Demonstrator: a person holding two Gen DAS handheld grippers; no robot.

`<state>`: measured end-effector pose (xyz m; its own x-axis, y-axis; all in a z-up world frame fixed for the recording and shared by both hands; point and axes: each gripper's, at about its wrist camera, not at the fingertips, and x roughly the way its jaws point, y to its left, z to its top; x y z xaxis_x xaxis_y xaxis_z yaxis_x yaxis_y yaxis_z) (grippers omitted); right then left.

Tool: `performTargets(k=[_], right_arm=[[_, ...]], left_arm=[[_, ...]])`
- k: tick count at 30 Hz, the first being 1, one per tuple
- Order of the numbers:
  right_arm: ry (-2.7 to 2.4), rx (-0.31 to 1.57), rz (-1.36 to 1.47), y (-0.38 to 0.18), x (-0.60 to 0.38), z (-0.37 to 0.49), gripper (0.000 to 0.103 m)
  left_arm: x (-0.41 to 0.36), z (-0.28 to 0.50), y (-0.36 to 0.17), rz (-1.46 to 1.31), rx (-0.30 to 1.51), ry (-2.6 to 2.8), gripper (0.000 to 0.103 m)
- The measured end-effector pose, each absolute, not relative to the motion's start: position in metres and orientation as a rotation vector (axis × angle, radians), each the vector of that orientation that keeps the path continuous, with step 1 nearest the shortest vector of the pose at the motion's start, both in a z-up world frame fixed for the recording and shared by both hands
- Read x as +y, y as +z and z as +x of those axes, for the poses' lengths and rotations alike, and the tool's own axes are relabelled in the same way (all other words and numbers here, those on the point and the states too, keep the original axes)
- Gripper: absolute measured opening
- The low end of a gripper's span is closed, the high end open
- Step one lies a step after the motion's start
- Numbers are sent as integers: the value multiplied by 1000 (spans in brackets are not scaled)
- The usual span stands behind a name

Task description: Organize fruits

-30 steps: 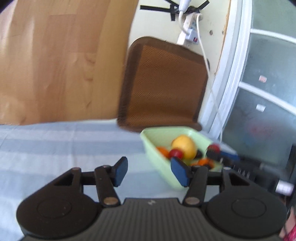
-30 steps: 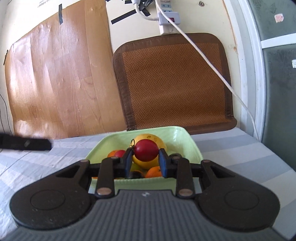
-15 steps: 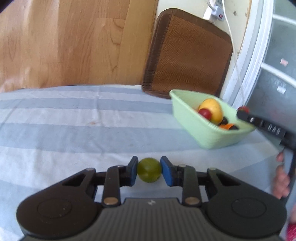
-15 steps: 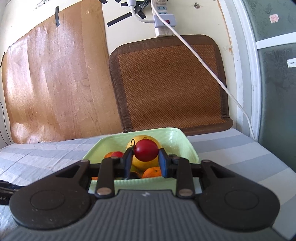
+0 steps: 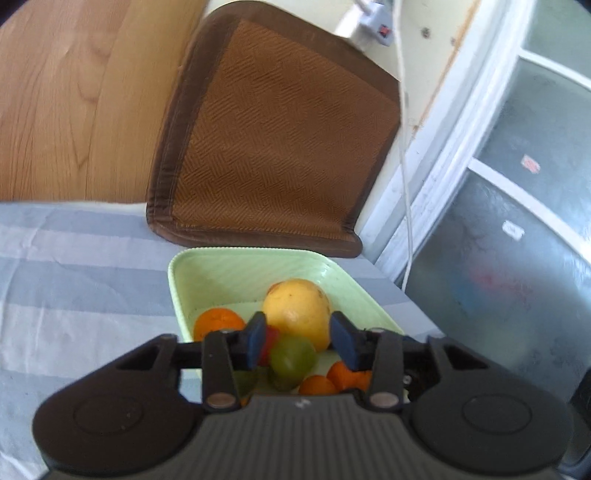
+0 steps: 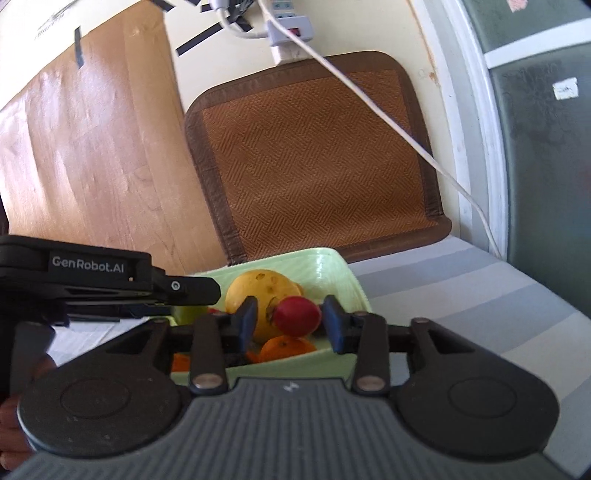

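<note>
A pale green dish (image 5: pixel 236 271) on the striped cloth holds a big yellow fruit (image 5: pixel 297 308), oranges (image 5: pixel 218 323) and a small red fruit. My left gripper (image 5: pixel 300 341) hangs open over the dish; a green fruit (image 5: pixel 292 357) sits between its blue pads, touching neither, on the pile. My right gripper (image 6: pixel 290 325) is open over the same dish (image 6: pixel 325 269); a red fruit (image 6: pixel 297 315) lies loose between its pads, against the yellow fruit (image 6: pixel 255 291). The left gripper's body (image 6: pixel 96 278) shows at the left in the right wrist view.
A brown woven mat (image 5: pixel 277 147) leans on the wall behind the dish. A white cable (image 6: pixel 388 125) hangs from a power strip (image 6: pixel 291 35). A wood board (image 5: pixel 74 99) stands at the left, a glass door (image 5: pixel 517 240) at the right.
My left gripper carried the green fruit from the cloth to the dish and opened. My right gripper opened and let go of the red fruit over the dish.
</note>
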<state>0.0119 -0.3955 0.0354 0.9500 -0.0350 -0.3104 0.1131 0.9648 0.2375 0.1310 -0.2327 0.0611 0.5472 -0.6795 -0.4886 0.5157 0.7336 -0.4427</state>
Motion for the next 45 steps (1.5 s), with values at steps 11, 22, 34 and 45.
performTargets(k=[11, 22, 34, 45], right_arm=[[-101, 252, 377, 34, -416, 8, 43], [-126, 217, 554, 27, -413, -48, 44], [-140, 383, 490, 23, -350, -65, 55], [-122, 440, 420, 17, -341, -58, 57]], left_arm=[[-177, 88, 71, -253, 630, -578, 53], [-150, 19, 45, -74, 660, -443, 95], [-147, 2, 36, 4, 694, -308, 103], [-152, -3, 24, 91, 706, -215, 103]])
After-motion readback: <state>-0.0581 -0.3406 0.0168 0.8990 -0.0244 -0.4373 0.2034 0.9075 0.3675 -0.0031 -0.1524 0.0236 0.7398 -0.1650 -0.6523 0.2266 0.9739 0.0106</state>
